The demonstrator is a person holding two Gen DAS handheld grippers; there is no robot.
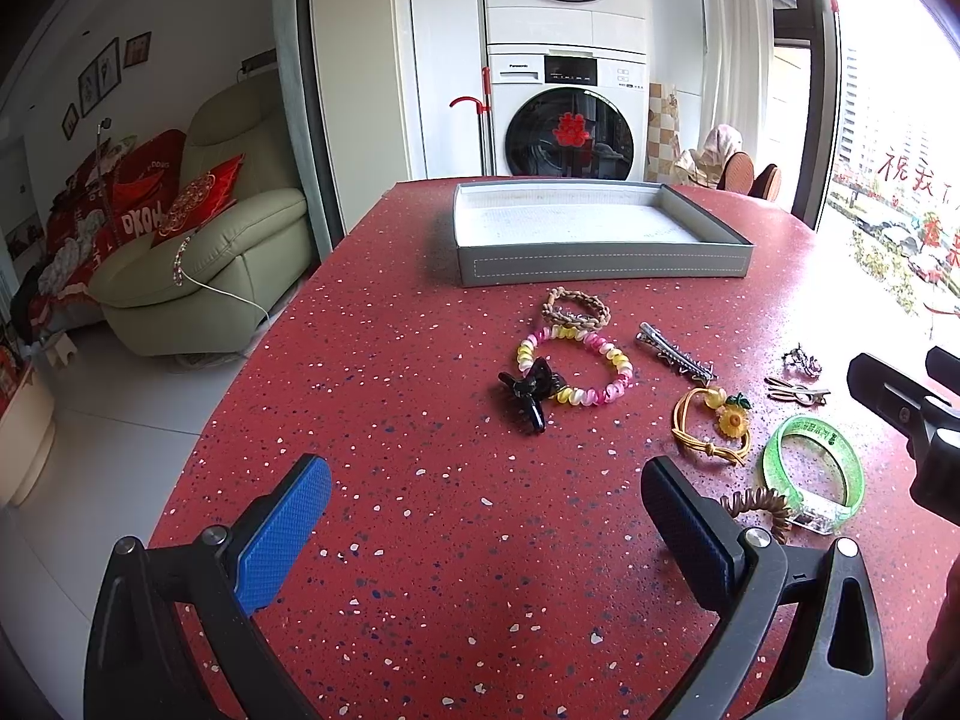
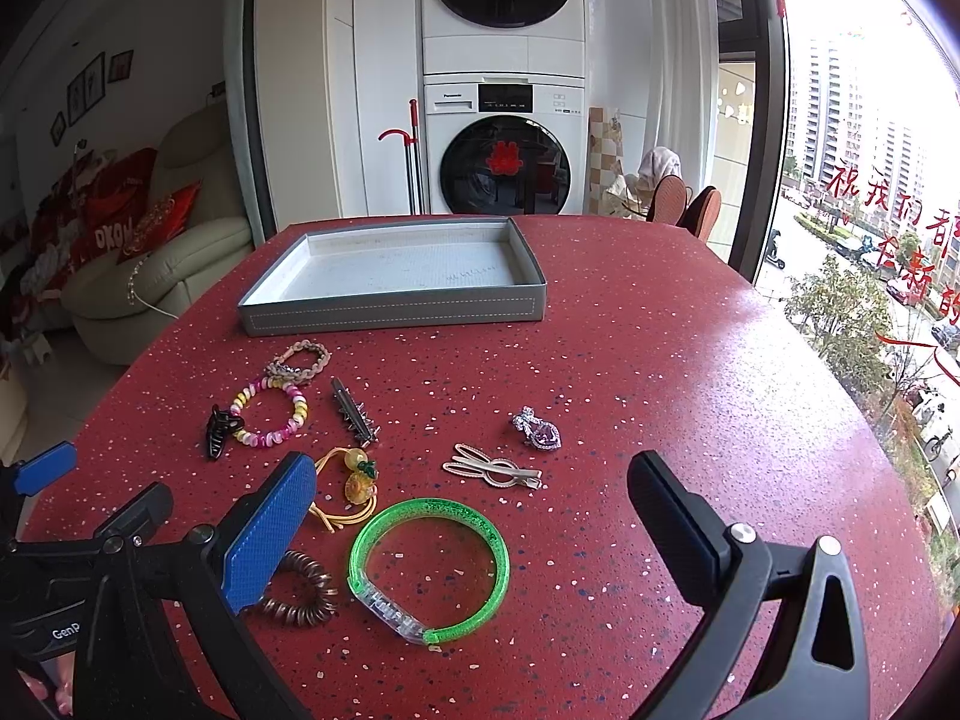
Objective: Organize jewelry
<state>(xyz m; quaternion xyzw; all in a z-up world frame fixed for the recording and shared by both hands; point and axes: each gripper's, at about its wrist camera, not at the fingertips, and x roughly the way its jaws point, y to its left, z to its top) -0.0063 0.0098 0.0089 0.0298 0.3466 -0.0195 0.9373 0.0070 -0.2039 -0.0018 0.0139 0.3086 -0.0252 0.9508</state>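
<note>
- The tray sits at the far side of the bench, nothing in it.
- Before the tray lie the braided band and, touching its near side, the beaded bracelet.
- The claw clip overlaps the bracelet's left edge.
- Right of them lies the long clip, then the brooch.
- Nearer: the flower tie, the flat clip, the bangle and the coil tie.
</note>
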